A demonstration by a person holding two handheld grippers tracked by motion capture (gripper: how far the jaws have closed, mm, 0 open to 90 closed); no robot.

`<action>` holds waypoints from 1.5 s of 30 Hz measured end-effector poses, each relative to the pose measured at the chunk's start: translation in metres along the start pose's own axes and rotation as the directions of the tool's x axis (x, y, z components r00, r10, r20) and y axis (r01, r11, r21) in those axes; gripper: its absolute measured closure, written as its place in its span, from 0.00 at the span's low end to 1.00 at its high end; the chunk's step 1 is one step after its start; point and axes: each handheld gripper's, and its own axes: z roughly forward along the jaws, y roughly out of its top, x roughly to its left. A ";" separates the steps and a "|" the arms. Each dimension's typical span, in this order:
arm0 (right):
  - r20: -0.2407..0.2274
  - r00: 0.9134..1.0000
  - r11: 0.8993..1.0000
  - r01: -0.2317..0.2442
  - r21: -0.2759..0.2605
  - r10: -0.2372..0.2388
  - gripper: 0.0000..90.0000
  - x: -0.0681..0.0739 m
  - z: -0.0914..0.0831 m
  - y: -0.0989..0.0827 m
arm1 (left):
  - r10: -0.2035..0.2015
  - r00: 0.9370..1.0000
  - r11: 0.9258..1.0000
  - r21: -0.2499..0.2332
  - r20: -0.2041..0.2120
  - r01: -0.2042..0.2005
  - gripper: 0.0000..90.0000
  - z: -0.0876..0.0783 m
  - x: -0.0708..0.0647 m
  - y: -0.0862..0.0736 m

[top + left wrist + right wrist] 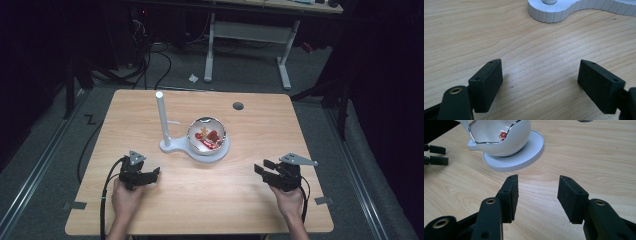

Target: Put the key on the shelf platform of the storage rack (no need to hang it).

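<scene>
Overhead, bowl [207, 134] sitting on white stand [172, 146] mid-table [200, 200], red bits inside. Left gripper [156, 173] resting at bowl's 7 o'clock, right gripper [260, 167] at 4 o'clock, both well apart from it.

Left gripper view: jaws gaping wide, gripping nothing; stand base [554, 11] lying at 12 o'clock.

Right gripper view: jaws parted, gripping nothing; bowl [501, 138] sitting at 11 o'clock on stand disc [529, 152].

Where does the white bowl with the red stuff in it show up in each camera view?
High view: the white bowl sits mid-table on the white stand base, right of the post.
Left gripper view: no bowl here, just the base edge at the top.
Right gripper view: upper left, on the base.
Shared landmark: the white stand base.
</scene>
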 end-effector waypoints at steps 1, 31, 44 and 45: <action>0.002 1.000 1.000 0.001 0.003 -0.001 0.57 0.000 0.001 0.000 | 0.000 1.000 1.000 -0.001 -0.001 0.000 0.23 0.000 0.000 0.000; 0.029 0.999 0.997 0.024 0.074 -0.027 0.57 0.003 0.039 -0.014 | 0.000 1.000 1.000 0.000 0.000 0.000 0.23 0.000 0.000 0.000; 0.087 0.994 0.993 0.055 0.104 -0.065 0.57 0.001 0.054 -0.019 | 0.000 1.000 1.000 0.000 -0.002 0.000 0.23 0.000 0.000 0.000; 0.094 0.993 0.992 0.058 0.108 -0.068 0.57 0.001 0.055 -0.019 | 0.000 1.000 1.000 0.000 -0.002 0.000 0.23 0.000 0.000 0.000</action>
